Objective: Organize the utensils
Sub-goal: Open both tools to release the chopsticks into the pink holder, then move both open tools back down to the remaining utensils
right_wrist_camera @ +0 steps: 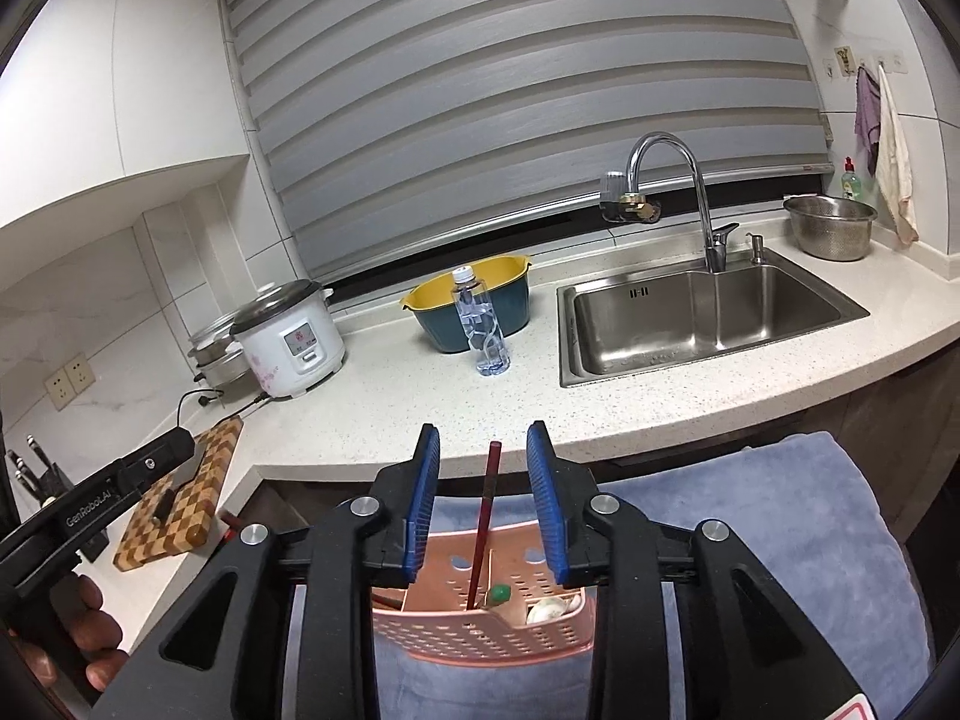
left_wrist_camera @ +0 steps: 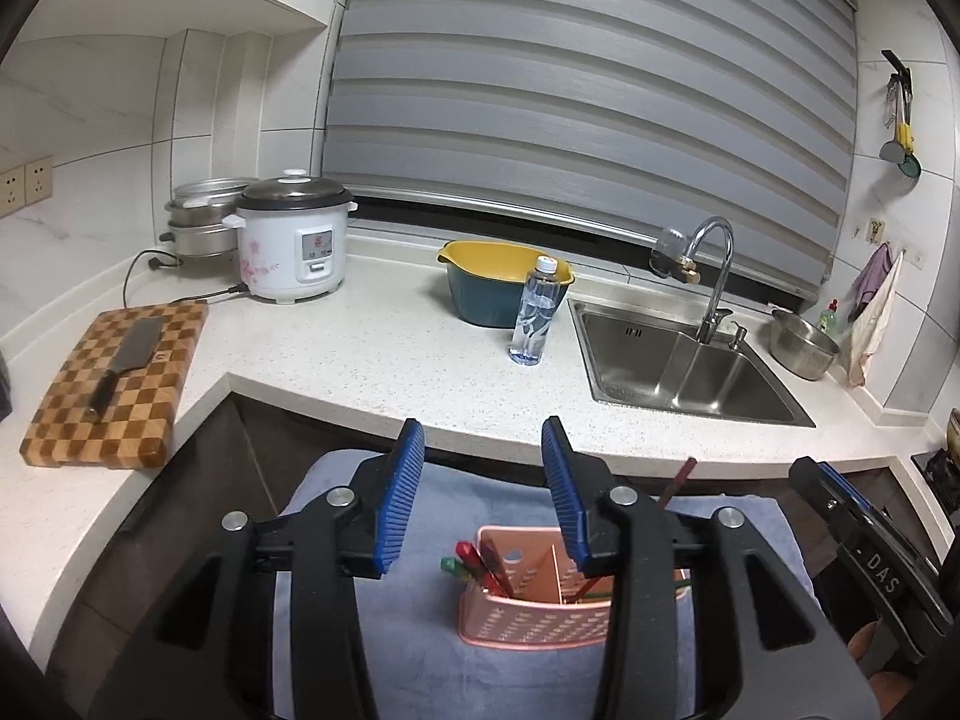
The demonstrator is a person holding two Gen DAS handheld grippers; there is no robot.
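In the left wrist view, the left claw (left_wrist_camera: pixel 483 498) is standing partly open and holding nothing; below it the pink perforated plastic utensil basket (left_wrist_camera: pixel 528 618) is sitting on the blue-grey towel (left_wrist_camera: pixel 420 630), with red and green sticks inside. The light basket could tip if a claw is knocking its rim. In the right wrist view, the right claw (right_wrist_camera: pixel 483 501) is also partly open, and the dark red chopstick (right_wrist_camera: pixel 486 516) is standing free between its pads, leaning in the basket; it may snag there.
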